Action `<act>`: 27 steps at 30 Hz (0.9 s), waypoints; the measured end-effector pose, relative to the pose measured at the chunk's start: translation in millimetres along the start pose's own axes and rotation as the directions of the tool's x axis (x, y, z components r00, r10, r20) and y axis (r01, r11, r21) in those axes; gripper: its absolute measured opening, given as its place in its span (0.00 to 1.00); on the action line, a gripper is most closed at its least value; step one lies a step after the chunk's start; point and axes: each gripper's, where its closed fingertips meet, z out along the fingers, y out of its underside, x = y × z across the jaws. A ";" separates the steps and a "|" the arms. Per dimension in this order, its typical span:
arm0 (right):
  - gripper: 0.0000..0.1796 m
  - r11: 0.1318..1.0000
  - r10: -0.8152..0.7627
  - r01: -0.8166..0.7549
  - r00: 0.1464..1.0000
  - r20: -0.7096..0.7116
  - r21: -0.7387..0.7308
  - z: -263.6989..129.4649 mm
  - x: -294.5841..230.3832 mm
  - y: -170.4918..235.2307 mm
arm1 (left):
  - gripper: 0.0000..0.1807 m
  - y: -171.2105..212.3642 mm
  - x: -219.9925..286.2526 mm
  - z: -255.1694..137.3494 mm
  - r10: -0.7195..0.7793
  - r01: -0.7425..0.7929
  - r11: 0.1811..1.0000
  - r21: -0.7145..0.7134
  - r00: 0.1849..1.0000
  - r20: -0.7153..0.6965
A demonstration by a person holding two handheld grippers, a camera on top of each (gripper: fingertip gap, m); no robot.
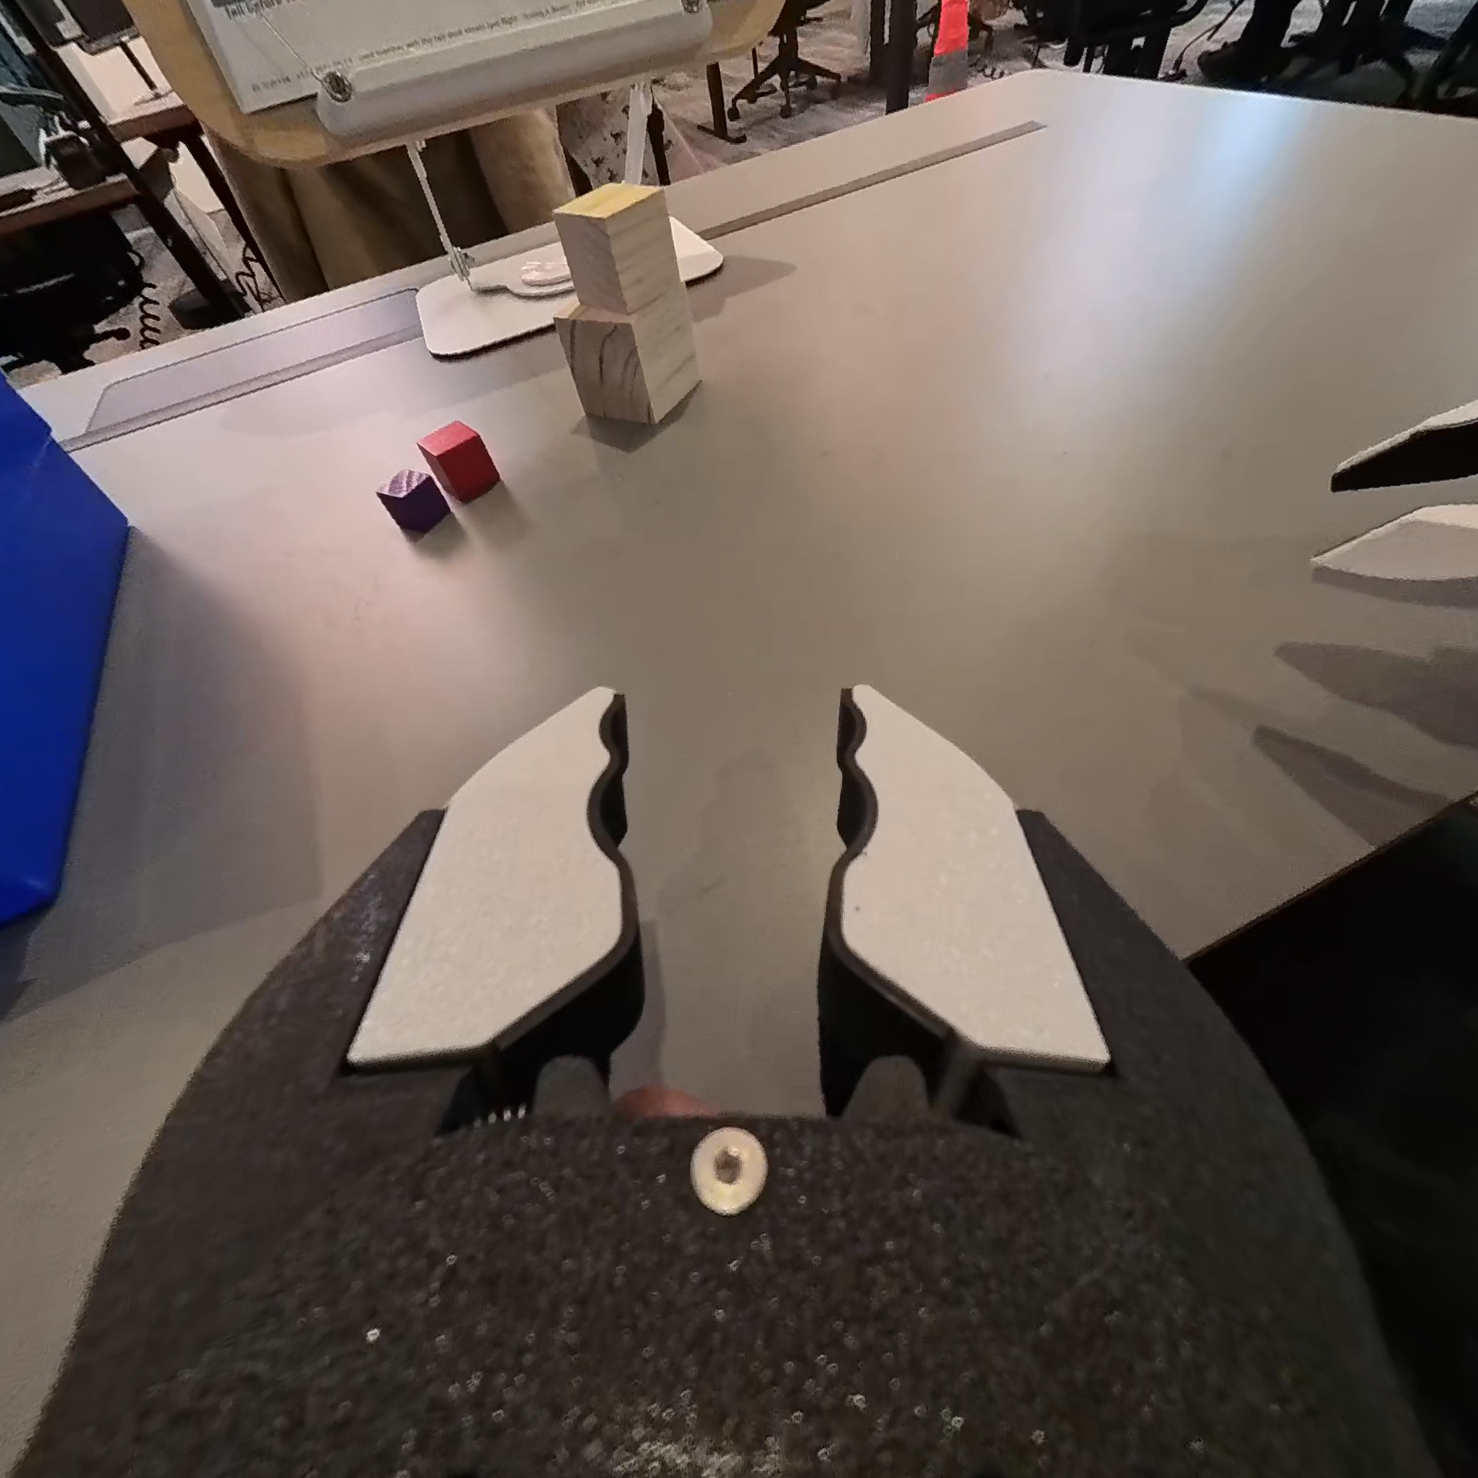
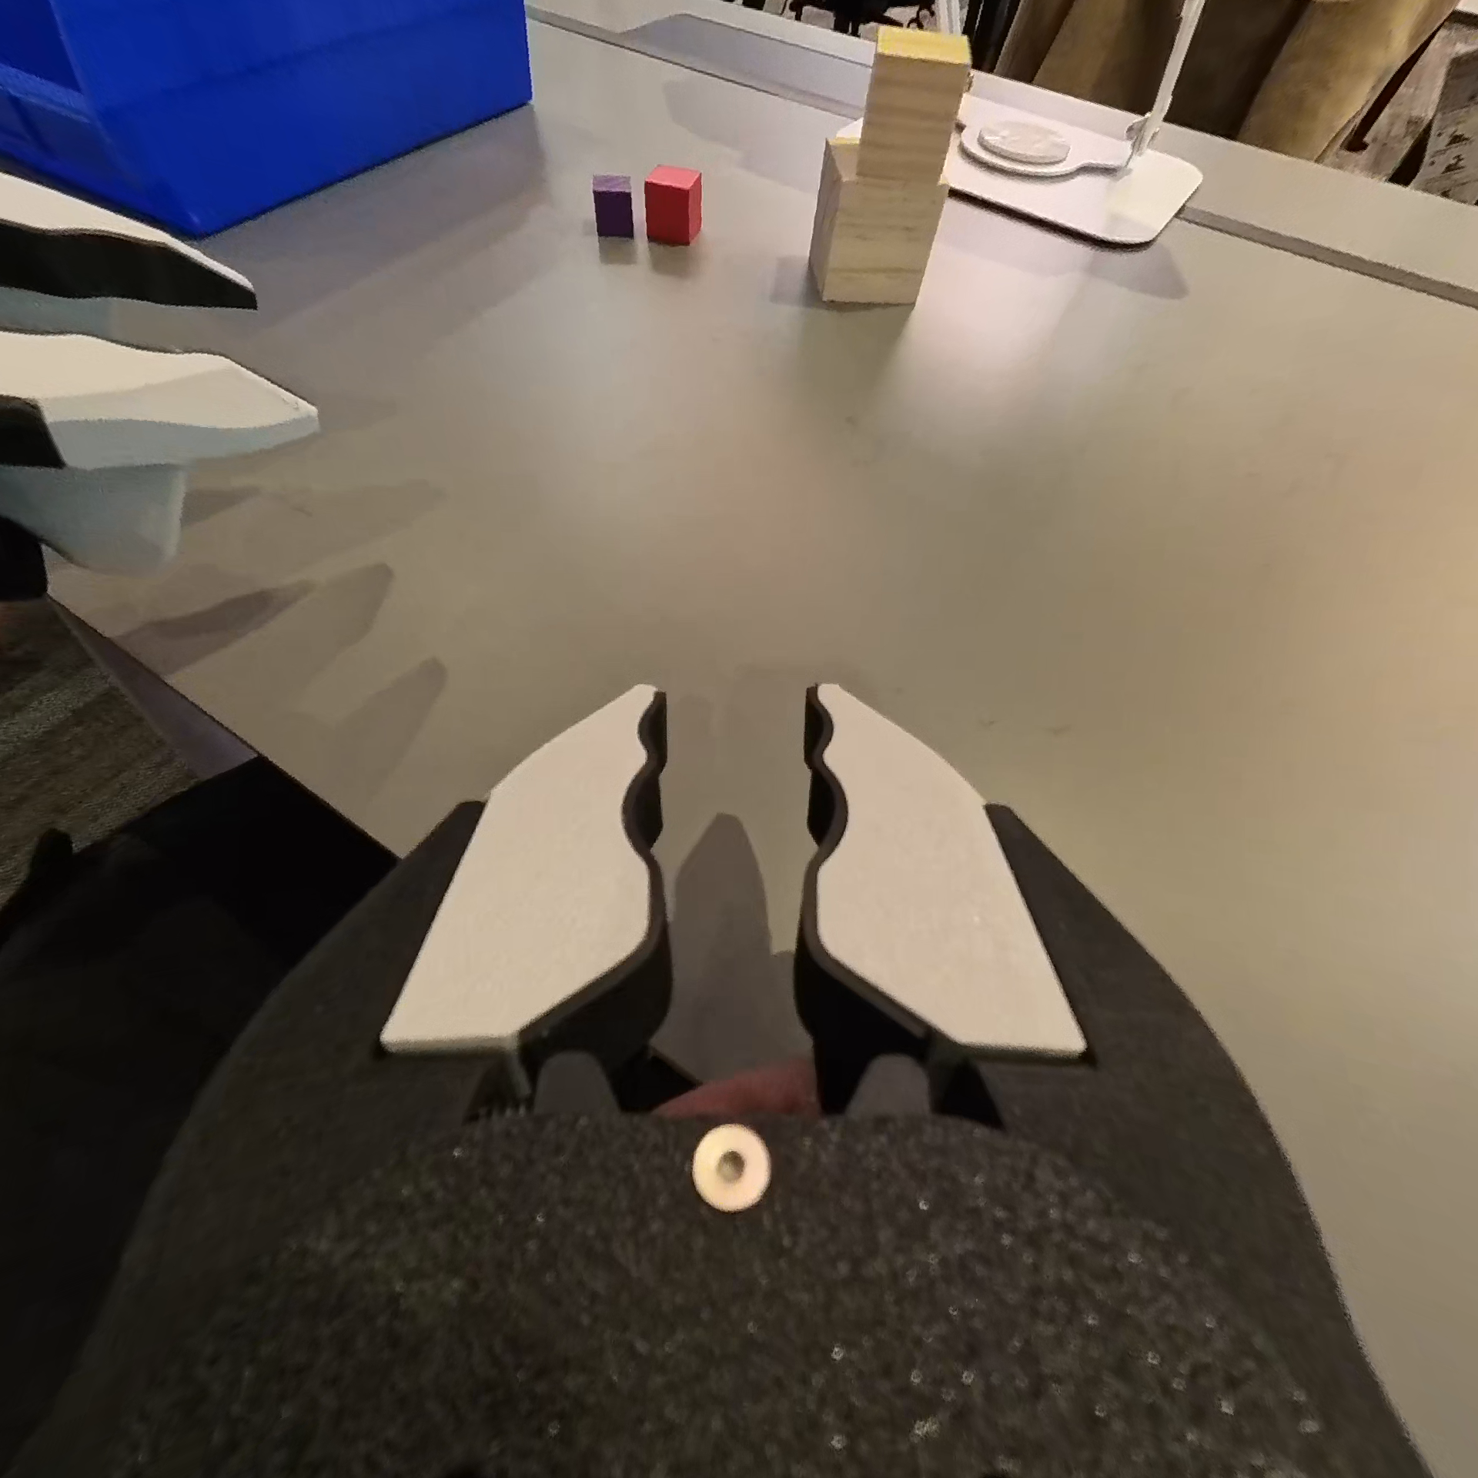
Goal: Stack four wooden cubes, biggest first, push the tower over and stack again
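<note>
wooden cubes — 2 (image 1: 626,312) stacked near the table's (image 1: 1040,400) far edge, red cube (image 1: 459,461) and purple cube (image 1: 413,499) beside; left gripper (image 1: 732,704) and right gripper (image 2: 734,696) spread, empty.

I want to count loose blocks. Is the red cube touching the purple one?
Apart. The right wrist view shows grey table between the red cube and purple cube.

Left gripper (image 1: 732,704) empty, jaws parted; right gripper (image 2: 734,700) empty, jaws parted slightly narrower.

Soft overhead light glares off the grey table (image 1: 1040,400); finger shadows fan across it, wide-angle lenses bend the edges, near black housings blur.
</note>
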 end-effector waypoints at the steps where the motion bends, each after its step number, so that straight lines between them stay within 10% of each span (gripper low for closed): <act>1: 0.18 1.000 -0.003 0.003 1.000 0.001 0.000 0.0 -0.2 0.1 | 0.28 0.4 0.0 0.4 0.000 0.000 1.000 -0.002 1.000 -0.001; 10: 0.16 1.000 -0.020 0.020 0.999 0.031 0.013 0.6 -4.3 -5.1 | 0.28 -46.5 -8.0 29.7 0.132 -0.128 0.989 0.077 0.990 -0.043; 19: 0.14 0.997 -0.072 0.072 0.997 0.031 0.019 1.7 -2.6 -6.6 | 0.36 -93.6 -47.8 206.9 0.221 -0.257 0.958 -0.128 0.944 -0.244; 27: 0.14 0.999 -0.044 0.044 0.996 0.084 -0.004 4.8 -5.8 2.7 | 0.31 -99.3 -59.0 271.2 0.228 -0.298 0.935 -0.191 0.920 -0.317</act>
